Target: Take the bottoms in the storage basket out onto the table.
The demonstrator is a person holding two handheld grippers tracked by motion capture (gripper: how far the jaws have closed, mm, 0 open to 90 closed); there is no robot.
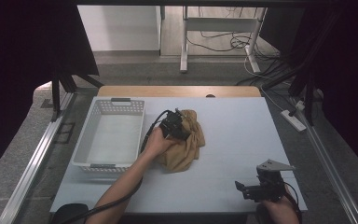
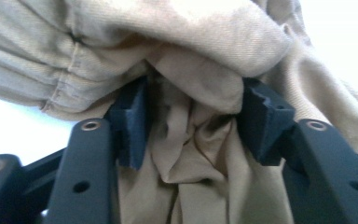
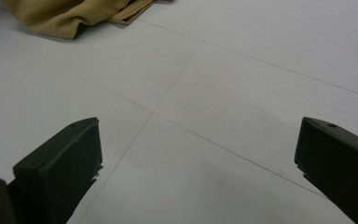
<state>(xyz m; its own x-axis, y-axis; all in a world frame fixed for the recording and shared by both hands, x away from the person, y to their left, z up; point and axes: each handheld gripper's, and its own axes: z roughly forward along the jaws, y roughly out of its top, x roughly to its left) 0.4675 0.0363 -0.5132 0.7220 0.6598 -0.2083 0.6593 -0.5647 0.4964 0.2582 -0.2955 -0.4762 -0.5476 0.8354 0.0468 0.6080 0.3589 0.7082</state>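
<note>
Cloth, soft crumpled tan fabric [image 1: 186, 147], looks light and floppy; left gripper [image 2: 193, 121] squeezes a thick fold mid-frame. Right gripper [image 3: 198, 163] hangs wide, empty, lower right.

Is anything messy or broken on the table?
Nothing looks broken. The tan cloth lies crumpled in a heap beside the white basket, not inside it. The left gripper has a bunch of that cloth between its fingers. The right gripper is open over bare table.

The left tool [image 1: 181, 125] hides part of the tan cloth [image 1: 186, 151]; the right hand [image 1: 279, 212] is cut off at the desk's [image 1: 233, 140] near edge.
</note>
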